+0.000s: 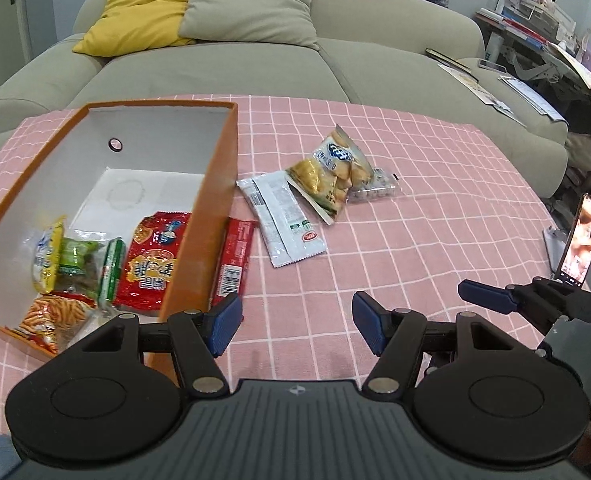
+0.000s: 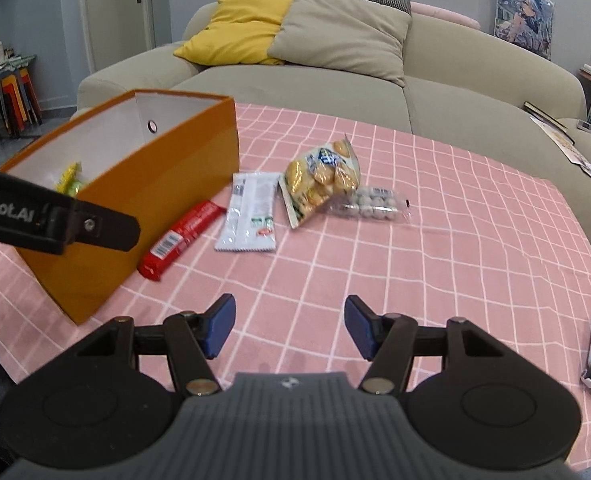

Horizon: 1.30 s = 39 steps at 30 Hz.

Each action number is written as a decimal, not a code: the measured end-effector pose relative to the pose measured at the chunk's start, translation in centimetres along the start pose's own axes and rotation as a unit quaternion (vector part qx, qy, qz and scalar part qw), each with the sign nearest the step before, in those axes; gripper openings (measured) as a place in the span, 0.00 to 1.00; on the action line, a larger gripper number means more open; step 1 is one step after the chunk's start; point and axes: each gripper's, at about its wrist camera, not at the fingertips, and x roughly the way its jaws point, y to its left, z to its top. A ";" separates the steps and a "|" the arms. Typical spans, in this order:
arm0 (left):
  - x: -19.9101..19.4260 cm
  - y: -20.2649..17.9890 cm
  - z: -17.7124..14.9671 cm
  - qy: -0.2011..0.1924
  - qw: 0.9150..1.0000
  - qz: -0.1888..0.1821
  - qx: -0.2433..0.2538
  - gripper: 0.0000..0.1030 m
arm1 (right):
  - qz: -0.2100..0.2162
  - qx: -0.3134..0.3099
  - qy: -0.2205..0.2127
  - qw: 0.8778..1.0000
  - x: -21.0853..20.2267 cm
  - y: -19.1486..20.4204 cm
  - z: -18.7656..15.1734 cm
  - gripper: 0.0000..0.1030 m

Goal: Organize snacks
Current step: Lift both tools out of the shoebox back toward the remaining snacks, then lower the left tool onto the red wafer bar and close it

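Though ahead of left hand-held gripper (image 1: 297, 326), snacks (image 1: 327, 172) apart.

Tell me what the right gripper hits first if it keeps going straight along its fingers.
Most likely the bare pink checked tablecloth: the right gripper is open and empty and points down at cloth short of the white sachet and yellow biscuit bag. Depth is hard to judge here.

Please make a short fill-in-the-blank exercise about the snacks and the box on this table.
1. The orange box stands on a ____ checked cloth.
2. The red packet lies ____ the box.
3. The biscuit bag lies partly on a clear pack of ____ balls.
4. Both hand-held grippers hold ____.

Missing words: pink; beside; grey; nothing
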 end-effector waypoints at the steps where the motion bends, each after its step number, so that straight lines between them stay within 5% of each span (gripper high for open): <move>1: 0.3 0.0 -0.1 -0.002 1.000 0.001 -0.002 0.72 | -0.001 0.000 0.002 1.000 0.2 0.0 -0.1 0.59; 9: 2.8 0.0 -0.3 -0.002 1.000 0.013 -0.023 0.72 | 0.001 0.001 0.009 1.000 1.9 -0.8 -0.5 0.61; 16: 6.1 -1.2 -0.2 0.008 0.996 0.089 0.007 0.68 | 0.006 0.000 0.013 1.000 3.7 -1.3 0.1 0.61; 28: 12.2 -3.8 -1.0 0.021 0.968 0.235 0.090 0.61 | 0.033 -0.024 0.029 0.999 6.5 -2.0 0.1 0.61; 31: 13.0 -3.7 -0.9 0.026 0.967 0.239 0.085 0.61 | 0.043 -0.037 0.025 0.998 7.2 -2.1 0.1 0.61; 39: 13.2 -2.0 0.4 0.043 0.982 0.181 0.032 0.46 | 0.058 -0.051 0.022 0.997 9.2 -3.1 0.4 0.60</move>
